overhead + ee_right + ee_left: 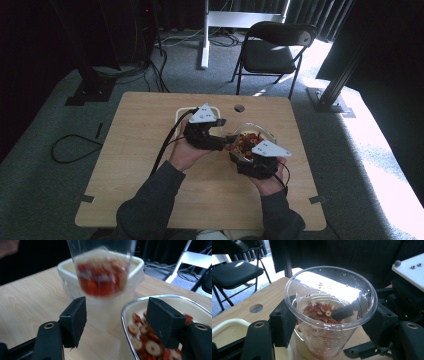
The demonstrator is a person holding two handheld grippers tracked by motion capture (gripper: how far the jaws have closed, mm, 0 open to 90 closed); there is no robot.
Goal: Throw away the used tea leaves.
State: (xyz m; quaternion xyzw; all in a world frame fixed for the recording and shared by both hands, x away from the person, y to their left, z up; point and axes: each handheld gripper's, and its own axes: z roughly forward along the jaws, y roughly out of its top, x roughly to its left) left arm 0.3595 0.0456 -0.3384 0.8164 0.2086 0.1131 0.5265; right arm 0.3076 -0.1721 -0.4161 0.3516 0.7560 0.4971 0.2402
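Clear plastic cup (330, 312) sits clamped in your left gripper (329, 325), holding red and white slices, lifted above the bench (140, 150) beside the cream tub (136, 267). Your right gripper (116, 320) is spread apart, nothing between its jaws, over the steel-rimmed bowl (175, 298) of slices.

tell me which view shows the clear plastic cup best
The left gripper view: the clear plastic cup sits whole between the left tongs, its red and white slices visible. The right gripper view shows its blurred lower part; in the high view it is hard to make out.
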